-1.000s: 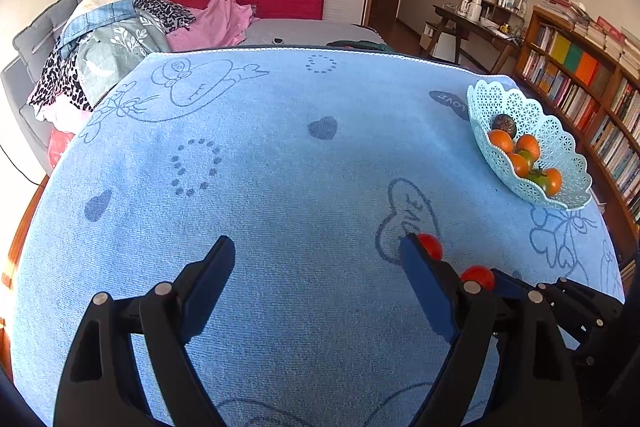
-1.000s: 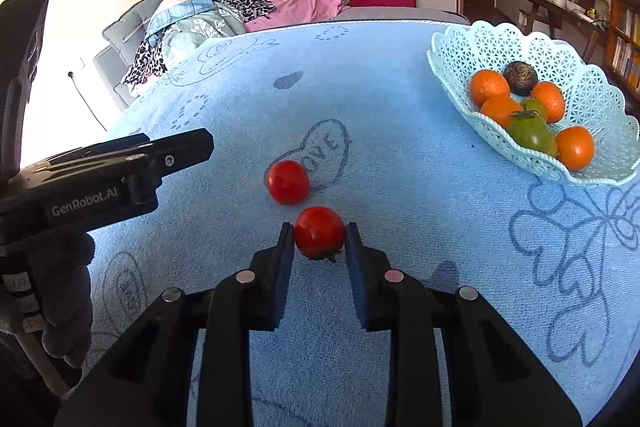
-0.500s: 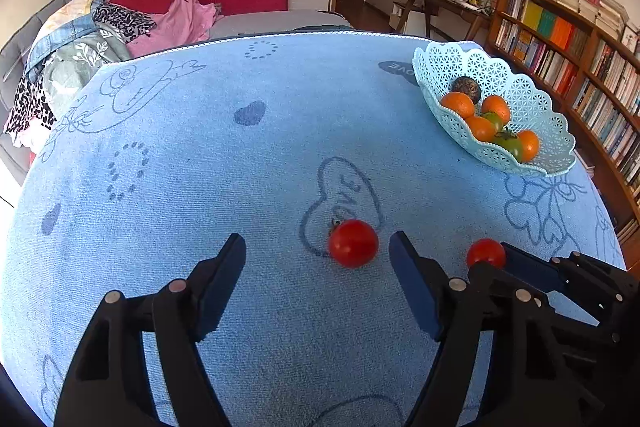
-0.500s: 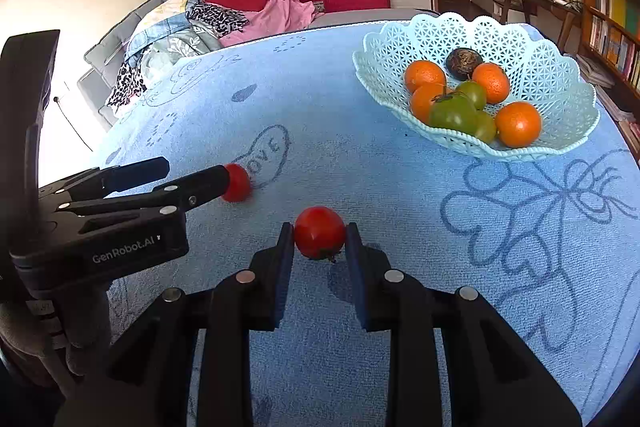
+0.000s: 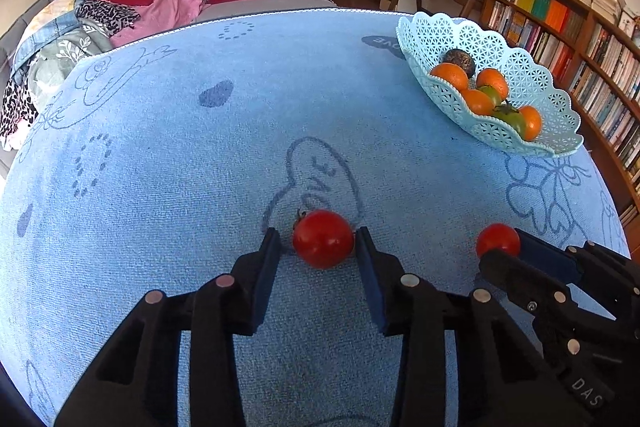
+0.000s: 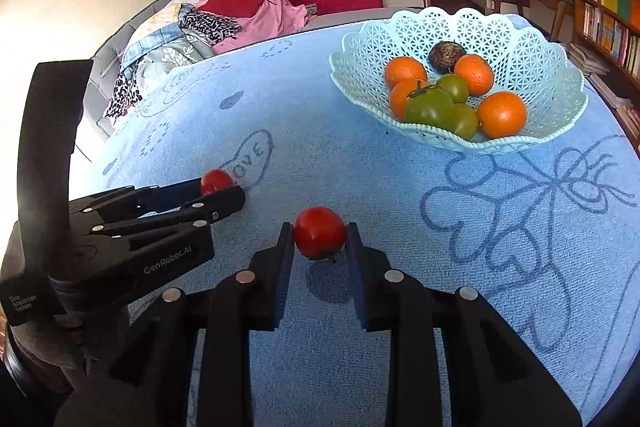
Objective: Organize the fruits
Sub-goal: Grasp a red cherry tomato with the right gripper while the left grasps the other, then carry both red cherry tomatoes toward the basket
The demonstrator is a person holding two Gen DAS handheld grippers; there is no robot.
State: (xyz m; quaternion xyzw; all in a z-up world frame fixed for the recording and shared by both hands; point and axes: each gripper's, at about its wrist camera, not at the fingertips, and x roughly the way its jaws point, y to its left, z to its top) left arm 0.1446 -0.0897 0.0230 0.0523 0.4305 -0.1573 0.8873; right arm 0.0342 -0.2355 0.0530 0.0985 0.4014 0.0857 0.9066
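**Two tomatoes, two sets of fingers**

Left wrist view first: my left gripper [image 5: 316, 251] sits low over the blue cloth [image 5: 200, 167], and a red tomato [image 5: 323, 238] lies right between its fingers. The jaws are closing on it. My right-hand pad touches the fruit's side; on the other side a thin sliver of cloth shows between pad and skin, so I cannot call it a firm clamp. The tomato rests on the cloth at the foot of the heart doodle [image 5: 316, 183], stem end turned towards the left.

Off to the right in the same view, my right gripper [image 5: 500, 247] comes in from the edge with a second tomato [image 5: 497, 240] at its tips.

Right wrist view: that second tomato [image 6: 320, 238] is pinched between my right fingers, both pads pressed on its sides, calyx pointing down. Its shadow falls on the cloth below and apart from it, so the fruit is off the surface. My left gripper [image 6: 224, 191] shows at the left with the first tomato [image 6: 216, 181] peeking out beside the "LOVE" heart.

Beyond both grippers, at the far right of the cloth, the pale lattice basket [image 6: 532, 39] holds oranges [image 6: 501, 114], green tomatoes [image 6: 431, 109] and one dark round fruit [image 6: 446, 57]. Well apart from both red tomatoes.
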